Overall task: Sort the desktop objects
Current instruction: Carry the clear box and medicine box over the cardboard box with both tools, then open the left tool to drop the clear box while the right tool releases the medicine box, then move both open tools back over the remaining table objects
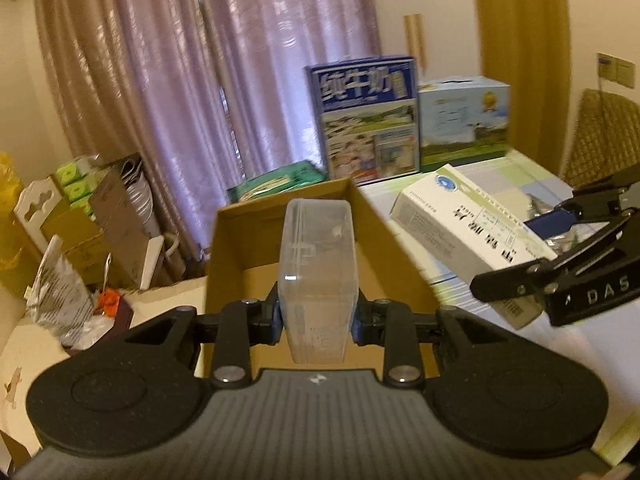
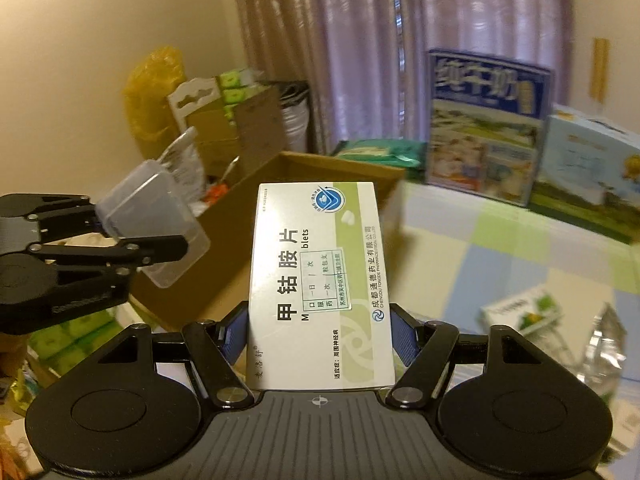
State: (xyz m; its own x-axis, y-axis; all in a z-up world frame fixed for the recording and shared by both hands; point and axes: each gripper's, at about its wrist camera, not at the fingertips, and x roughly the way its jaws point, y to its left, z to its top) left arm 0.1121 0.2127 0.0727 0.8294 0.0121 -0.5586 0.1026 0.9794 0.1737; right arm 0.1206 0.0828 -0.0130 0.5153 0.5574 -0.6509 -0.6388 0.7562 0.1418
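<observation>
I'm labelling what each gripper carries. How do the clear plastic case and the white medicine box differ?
The clear plastic case is see-through and unprinted; the white medicine box is opaque card with green panels and black print. The case sits in the left gripper over the open cardboard box; the medicine box sits in the right gripper. Both are clamped at their near ends.

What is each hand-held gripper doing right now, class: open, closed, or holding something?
Left hand-held gripper: closed on the clear plastic case.
Right hand-held gripper: closed on the white medicine box.
</observation>
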